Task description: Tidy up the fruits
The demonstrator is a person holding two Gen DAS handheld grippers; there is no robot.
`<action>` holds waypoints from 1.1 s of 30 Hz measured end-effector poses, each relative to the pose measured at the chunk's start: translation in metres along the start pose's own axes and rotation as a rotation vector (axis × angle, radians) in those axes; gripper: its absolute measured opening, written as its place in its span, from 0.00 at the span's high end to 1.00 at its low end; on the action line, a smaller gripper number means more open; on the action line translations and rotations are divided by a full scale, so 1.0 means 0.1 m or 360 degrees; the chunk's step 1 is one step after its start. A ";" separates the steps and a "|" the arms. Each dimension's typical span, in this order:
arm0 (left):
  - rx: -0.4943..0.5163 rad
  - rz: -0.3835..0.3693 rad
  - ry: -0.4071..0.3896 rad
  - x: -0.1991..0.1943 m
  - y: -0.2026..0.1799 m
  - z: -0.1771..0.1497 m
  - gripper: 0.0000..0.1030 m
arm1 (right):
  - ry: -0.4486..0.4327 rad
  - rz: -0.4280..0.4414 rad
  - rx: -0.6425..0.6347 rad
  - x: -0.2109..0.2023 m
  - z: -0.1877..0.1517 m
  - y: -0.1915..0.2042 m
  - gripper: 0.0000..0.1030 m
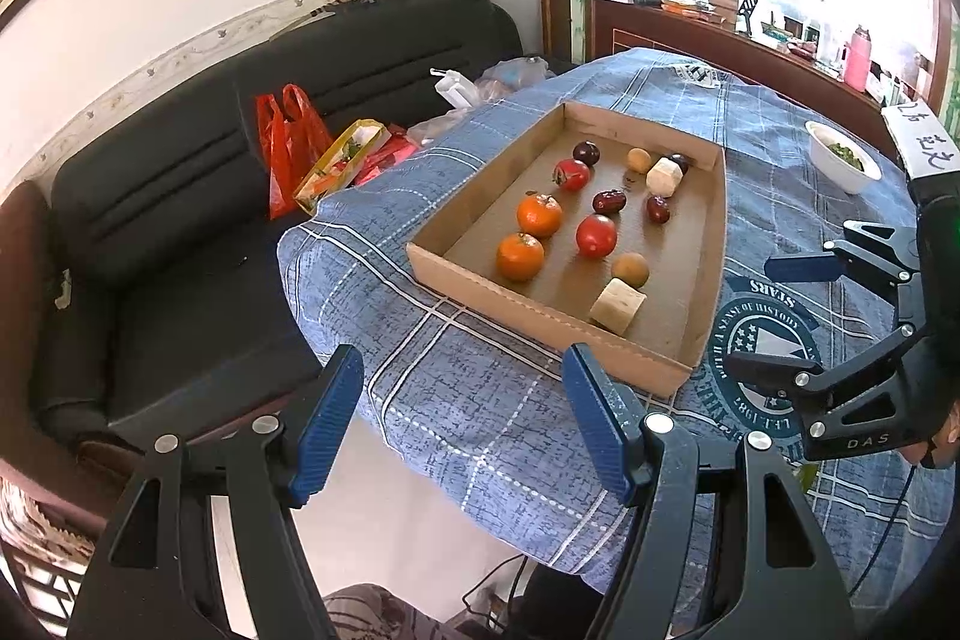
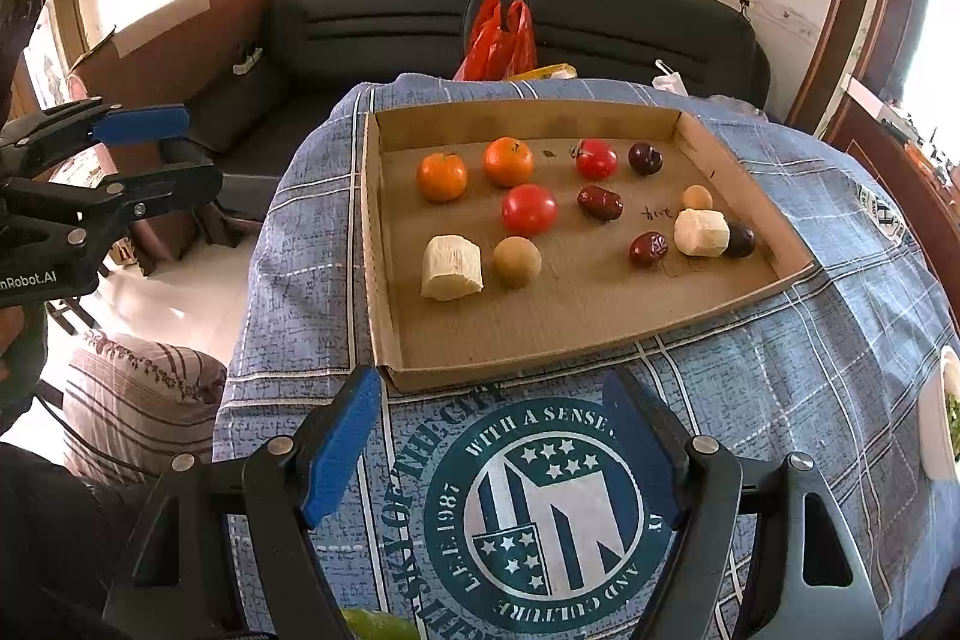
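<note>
Fruits: all lie loose on the floor of the cardboard tray, none outside it that shows.
Oranges: two side by side at the far left, already paired.
Tomatoes: two, near each other but apart.
Red dates: two, apart, mid-tray.
Dark plums: two, well apart; one touches the right white chunk.
Brown round fruits: two, on opposite sides.
Progress: judged early; most kinds are mixed, grouping remains.
Left gripper: jaws wide open, empty, hanging over the bench edge, short of the tray.
Right gripper: jaws wide open, empty, above the cloth's emblem.
</note>
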State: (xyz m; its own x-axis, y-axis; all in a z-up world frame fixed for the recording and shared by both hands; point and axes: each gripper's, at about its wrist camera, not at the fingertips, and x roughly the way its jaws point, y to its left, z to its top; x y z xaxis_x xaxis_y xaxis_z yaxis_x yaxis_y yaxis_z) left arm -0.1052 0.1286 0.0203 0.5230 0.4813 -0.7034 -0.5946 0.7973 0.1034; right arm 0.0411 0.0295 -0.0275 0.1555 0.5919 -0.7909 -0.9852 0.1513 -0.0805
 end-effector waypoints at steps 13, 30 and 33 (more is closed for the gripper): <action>-0.0003 0.0020 0.0037 0.11 0.01 -0.01 0.33 | 0.0036 -0.0001 0.0022 0.08 0.00 -0.03 0.25; 0.0002 0.0016 0.0068 0.18 0.00 -0.03 0.33 | 0.0047 0.0015 0.0025 0.11 0.00 -0.02 0.25; 0.0002 0.0016 0.0072 0.18 0.01 -0.03 0.33 | 0.0047 0.0015 0.0026 0.12 0.01 -0.02 0.25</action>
State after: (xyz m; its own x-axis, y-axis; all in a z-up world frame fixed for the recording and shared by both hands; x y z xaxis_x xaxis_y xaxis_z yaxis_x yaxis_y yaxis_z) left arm -0.0980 0.1366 0.0058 0.4892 0.4724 -0.7332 -0.5989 0.7930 0.1114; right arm 0.0448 0.0368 -0.0362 0.1439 0.5698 -0.8091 -0.9853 0.1589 -0.0634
